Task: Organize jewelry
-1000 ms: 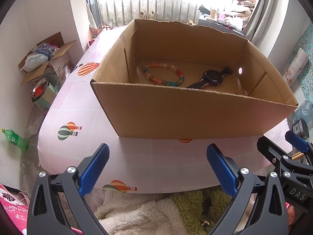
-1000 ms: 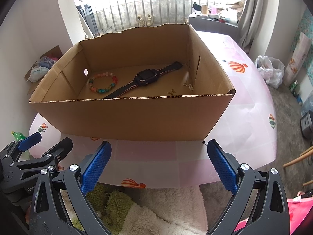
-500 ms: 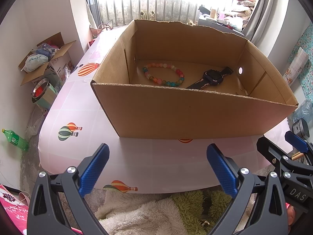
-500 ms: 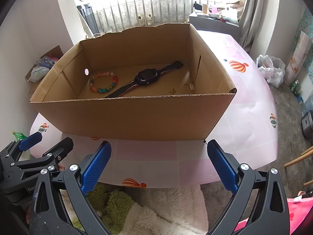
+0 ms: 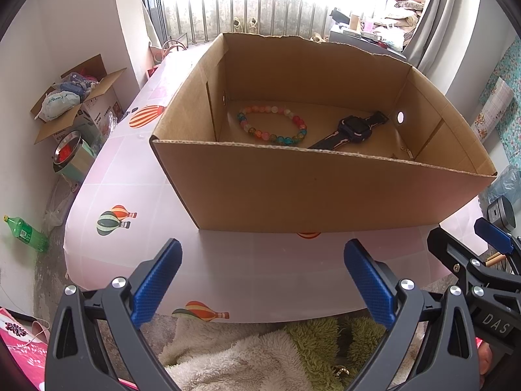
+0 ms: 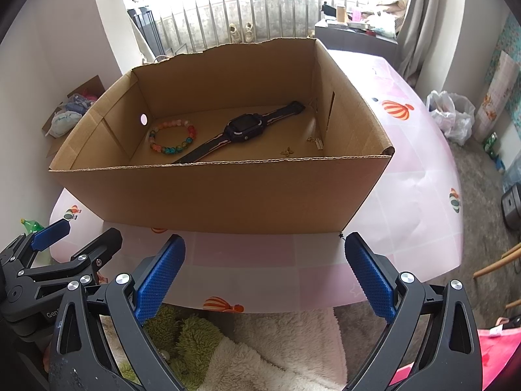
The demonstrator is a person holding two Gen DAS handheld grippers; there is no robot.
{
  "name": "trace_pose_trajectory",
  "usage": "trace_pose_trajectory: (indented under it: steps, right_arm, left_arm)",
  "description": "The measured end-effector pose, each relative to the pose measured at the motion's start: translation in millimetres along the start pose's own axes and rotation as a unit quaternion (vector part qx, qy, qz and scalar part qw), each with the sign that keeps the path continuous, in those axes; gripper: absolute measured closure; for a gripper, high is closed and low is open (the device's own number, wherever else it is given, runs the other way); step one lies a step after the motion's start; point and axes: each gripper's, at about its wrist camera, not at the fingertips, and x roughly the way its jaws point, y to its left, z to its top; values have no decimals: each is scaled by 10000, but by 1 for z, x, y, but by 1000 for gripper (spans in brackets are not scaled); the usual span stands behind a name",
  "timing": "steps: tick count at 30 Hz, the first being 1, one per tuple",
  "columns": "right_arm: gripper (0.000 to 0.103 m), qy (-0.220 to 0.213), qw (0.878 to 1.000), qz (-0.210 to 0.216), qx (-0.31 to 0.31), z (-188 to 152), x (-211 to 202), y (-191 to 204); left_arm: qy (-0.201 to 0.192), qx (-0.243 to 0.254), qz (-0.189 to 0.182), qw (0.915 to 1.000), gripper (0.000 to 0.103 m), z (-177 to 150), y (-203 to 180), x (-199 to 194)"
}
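An open cardboard box [image 5: 325, 189] [image 6: 211, 195] stands on a pink table with balloon prints. On its floor lie a multicoloured bead bracelet [image 5: 272, 123] [image 6: 172, 138], a dark smartwatch [image 5: 353, 129] [image 6: 242, 128] and small gold pieces [image 6: 317, 141] near the right wall. My left gripper [image 5: 260, 278] hangs open in front of the box's near wall, over the table's front edge, holding nothing. My right gripper [image 6: 263, 273] is open too, at the same distance, empty. Each gripper shows at the edge of the other's view.
The pink table [image 5: 130, 195] [image 6: 416, 169] extends left and right of the box. Fluffy white and green fabric [image 5: 254, 355] lies below the grippers. A box of clutter [image 5: 71, 97], a metal bowl [image 5: 66, 151] and a green bottle [image 5: 26, 233] are on the floor at left.
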Motion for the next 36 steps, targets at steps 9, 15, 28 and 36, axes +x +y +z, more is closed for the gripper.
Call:
trace_pose_trajectory:
  steps: [9,15,28,36]
  right_arm:
    - [9,19,10000,10,4,-1,1,-1]
    - [9,33,10000,17,15,-3,1,-1]
    - [9,42,10000,21,41,-4,1,-3]
    - [9,47,10000,15,48,-4,2,-4]
  left_arm:
    - [14,-15,-10,10000,5,0,1,2]
    - [28,-12,-13,10000,5,0,1,3]
    - [26,-3,-7,10000,5,0,1,3]
    - [13,17,13,10000,5,0,0,3]
